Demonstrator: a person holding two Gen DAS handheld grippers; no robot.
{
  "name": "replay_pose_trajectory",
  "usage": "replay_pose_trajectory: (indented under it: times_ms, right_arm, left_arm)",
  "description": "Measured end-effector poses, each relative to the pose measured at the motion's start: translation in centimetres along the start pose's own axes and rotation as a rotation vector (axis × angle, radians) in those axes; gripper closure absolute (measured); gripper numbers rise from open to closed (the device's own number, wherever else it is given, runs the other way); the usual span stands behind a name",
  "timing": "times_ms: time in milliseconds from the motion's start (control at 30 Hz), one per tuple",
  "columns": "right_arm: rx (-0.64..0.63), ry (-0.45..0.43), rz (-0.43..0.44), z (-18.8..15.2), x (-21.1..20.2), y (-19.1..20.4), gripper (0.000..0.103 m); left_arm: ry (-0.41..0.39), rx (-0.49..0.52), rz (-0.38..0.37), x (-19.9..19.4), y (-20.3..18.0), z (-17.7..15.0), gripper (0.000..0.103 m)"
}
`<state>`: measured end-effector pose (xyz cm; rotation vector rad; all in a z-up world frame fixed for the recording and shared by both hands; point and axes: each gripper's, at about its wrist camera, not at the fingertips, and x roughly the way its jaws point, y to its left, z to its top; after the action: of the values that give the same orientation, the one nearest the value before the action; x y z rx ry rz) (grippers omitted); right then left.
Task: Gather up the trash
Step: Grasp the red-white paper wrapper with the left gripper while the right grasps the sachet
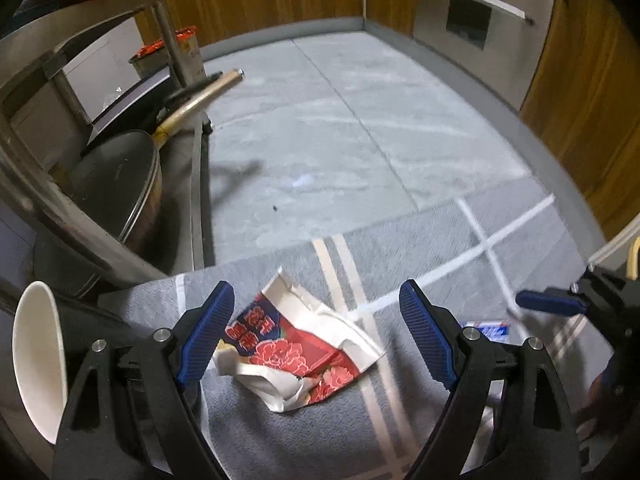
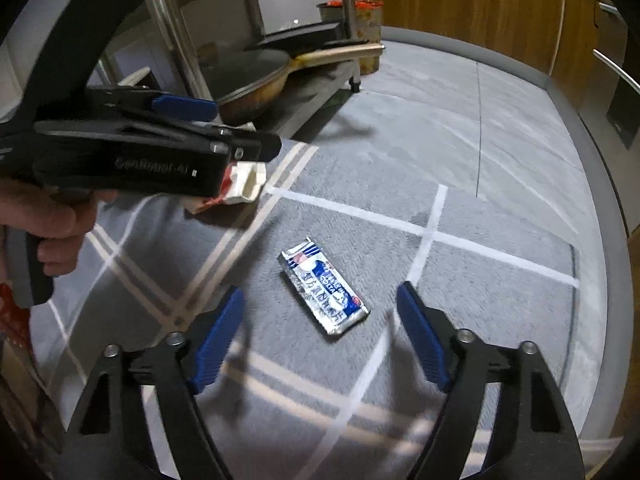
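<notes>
While the left wrist view alone shows a white paper cup [image 1: 38, 364] at its near left edge, only the right wrist view shows the hand [image 2: 44, 216] gripping the left gripper [image 1: 316, 344], whose black body reads "GenRobot.AI".

On the grey rug with pale stripes [image 1: 400, 272], a crumpled red-and-white paper wrapper with printed red flowers [image 1: 296, 356] lies between that gripper's spread blue pads, untouched. To its right, a flat silver-and-blue foil sachet [image 2: 325, 293] lies just beyond the right gripper [image 2: 320, 340], whose jaws stand apart and hold nothing. Both wrappers carry characters too blurred to read. At the far left, a dark pan with a wooden handle [image 2: 256, 76] sits on a low metal rack [image 2: 320, 92].
</notes>
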<state>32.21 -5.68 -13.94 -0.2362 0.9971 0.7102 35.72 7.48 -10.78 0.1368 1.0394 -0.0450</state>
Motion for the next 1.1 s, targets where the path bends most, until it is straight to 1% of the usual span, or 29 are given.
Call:
replay_pose_trajectory:
  times_ms: [33,167,233,333,400,500,567,633,667,700,767,833,900,1100]
  right_arm:
    - [-0.002,0.005,-0.001,-0.1,0.3,0.0,0.038]
    - [-0.013,0.01,-0.014,-0.3,0.7,0.1,0.048]
    - [-0.011,0.009,-0.009,-0.4,0.5,0.0,0.062]
    - [-0.006,0.006,-0.003,-0.6,0.4,-0.1,0.07]
    - [0.001,0.003,-0.003,-0.8,0.3,-0.2,0.071]
    - [0.021,-0.003,0.0,-1.3,-0.1,-0.4,0.071]
    - [0.034,-0.007,0.0,-1.5,-0.4,-0.5,0.071]
    - [0.052,-0.014,0.001,-1.8,-1.0,-0.7,0.071]
    - [0.061,-0.018,0.002,-1.9,-1.3,-0.8,0.071]
    - [0.072,-0.024,0.003,-2.0,-1.6,-0.9,0.072]
    - [0.088,-0.035,0.005,-2.2,-2.2,-1.0,0.073]
    - [0.1,-0.045,0.007,-2.4,-2.8,-1.1,0.074]
    - [0.108,-0.054,0.009,-2.5,-3.5,-1.1,0.079]
    - [0.119,-0.067,0.018,-3.4,-4.8,-0.9,0.08]
  left_arm:
    - [0.011,0.011,0.004,0.2,-0.1,-0.1,0.02]
    - [0.069,0.041,0.002,1.0,-0.6,-0.7,0.02]
    - [0.094,0.046,-0.005,1.2,-0.7,-1.1,0.02]
    - [0.133,0.066,-0.011,1.4,-1.1,-1.8,0.02]
    - [0.164,0.073,-0.02,1.5,-1.4,-2.4,0.02]
    - [0.18,0.076,-0.018,1.2,-1.6,-3.2,0.021]
    - [0.181,0.054,-0.034,0.9,-1.4,-3.5,0.031]
    - [0.181,0.029,-0.039,0.6,-1.0,-3.7,0.048]
    - [0.179,0.012,-0.04,0.3,-0.7,-3.8,0.053]
    - [0.177,0.0,-0.044,0.1,-0.6,-3.8,0.063]
    - [0.173,-0.032,-0.079,-0.4,-0.3,-4.1,0.064]
    - [0.169,-0.035,-0.087,-0.7,-0.5,-4.3,0.066]
    - [0.157,-0.04,-0.106,-1.4,-0.7,-4.7,0.067]
    - [0.112,-0.098,-0.154,-3.8,-0.8,-5.2,0.068]
